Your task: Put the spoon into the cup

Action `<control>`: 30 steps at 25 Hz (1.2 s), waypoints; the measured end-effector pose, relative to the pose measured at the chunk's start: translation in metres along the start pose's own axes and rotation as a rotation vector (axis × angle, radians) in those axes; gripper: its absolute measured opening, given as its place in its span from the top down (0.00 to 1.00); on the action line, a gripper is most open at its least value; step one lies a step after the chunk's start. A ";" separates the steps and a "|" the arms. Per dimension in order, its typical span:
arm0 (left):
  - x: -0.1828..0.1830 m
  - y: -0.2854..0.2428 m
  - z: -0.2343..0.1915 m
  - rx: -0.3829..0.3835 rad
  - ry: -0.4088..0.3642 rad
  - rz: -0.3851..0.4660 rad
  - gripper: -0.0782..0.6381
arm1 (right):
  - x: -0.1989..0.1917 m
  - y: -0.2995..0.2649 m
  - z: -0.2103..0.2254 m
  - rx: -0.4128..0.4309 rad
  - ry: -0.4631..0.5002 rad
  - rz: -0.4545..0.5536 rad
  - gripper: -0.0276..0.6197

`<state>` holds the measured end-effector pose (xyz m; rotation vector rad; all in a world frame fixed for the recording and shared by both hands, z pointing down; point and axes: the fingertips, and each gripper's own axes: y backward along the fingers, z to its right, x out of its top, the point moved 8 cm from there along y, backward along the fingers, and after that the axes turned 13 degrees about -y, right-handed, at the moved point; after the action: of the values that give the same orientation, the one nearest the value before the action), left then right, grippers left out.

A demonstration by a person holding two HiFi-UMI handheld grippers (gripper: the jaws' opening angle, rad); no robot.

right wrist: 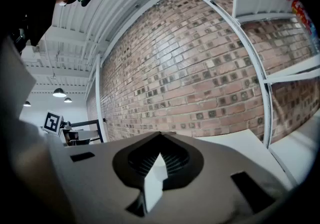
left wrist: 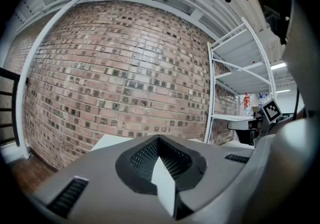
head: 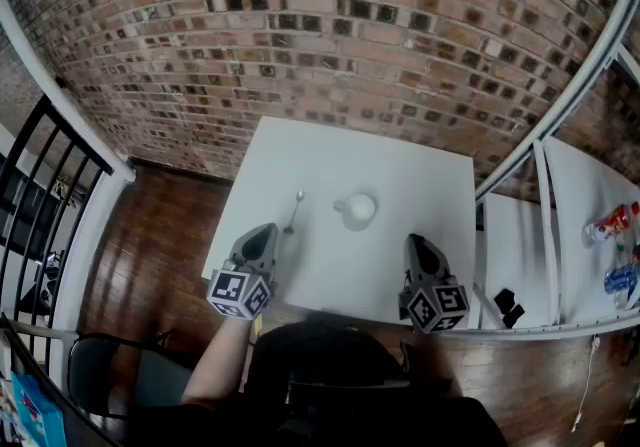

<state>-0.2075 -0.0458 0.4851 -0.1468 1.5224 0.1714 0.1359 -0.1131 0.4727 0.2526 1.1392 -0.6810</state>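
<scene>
A metal spoon (head: 294, 212) lies on the white table (head: 400, 165), handle toward the near edge. A white cup (head: 358, 209) stands upright just right of it, apart from it. My left gripper (head: 265, 233) hovers at the table's near left, just short of the spoon's handle end; its jaws are together and hold nothing. My right gripper (head: 417, 240) hangs at the near right, below and right of the cup, jaws also together and empty. The left gripper view shows the closed left gripper (left wrist: 159, 140) facing the brick wall. The right gripper view shows the right gripper (right wrist: 160, 137) likewise. Neither shows spoon or cup.
A brick wall (head: 330, 25) rises behind the table. White metal shelving (head: 545, 205) stands to the right, with bottles (head: 612, 223) and a small black object (head: 507, 307). A black railing (head: 40, 175) and a dark chair (head: 110, 375) are at the left, over the wood floor (head: 160, 235).
</scene>
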 end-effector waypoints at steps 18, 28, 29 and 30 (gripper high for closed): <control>-0.079 -0.063 -0.012 0.003 0.043 -0.309 0.89 | -0.015 -0.040 0.009 0.094 0.025 -0.125 0.95; -0.117 -0.082 -0.014 0.020 0.034 -0.475 0.78 | -0.026 -0.052 0.000 0.168 0.026 -0.212 0.95; -0.124 -0.084 -0.013 0.026 0.031 -0.495 0.71 | -0.025 -0.050 0.000 0.170 0.024 -0.210 0.95; -0.130 -0.086 -0.013 0.036 0.021 -0.516 0.67 | -0.026 -0.047 0.001 0.167 0.019 -0.209 0.95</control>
<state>-0.2079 -0.1348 0.6139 -0.5059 1.4599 -0.2692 0.1020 -0.1403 0.5032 0.2844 1.1382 -0.9626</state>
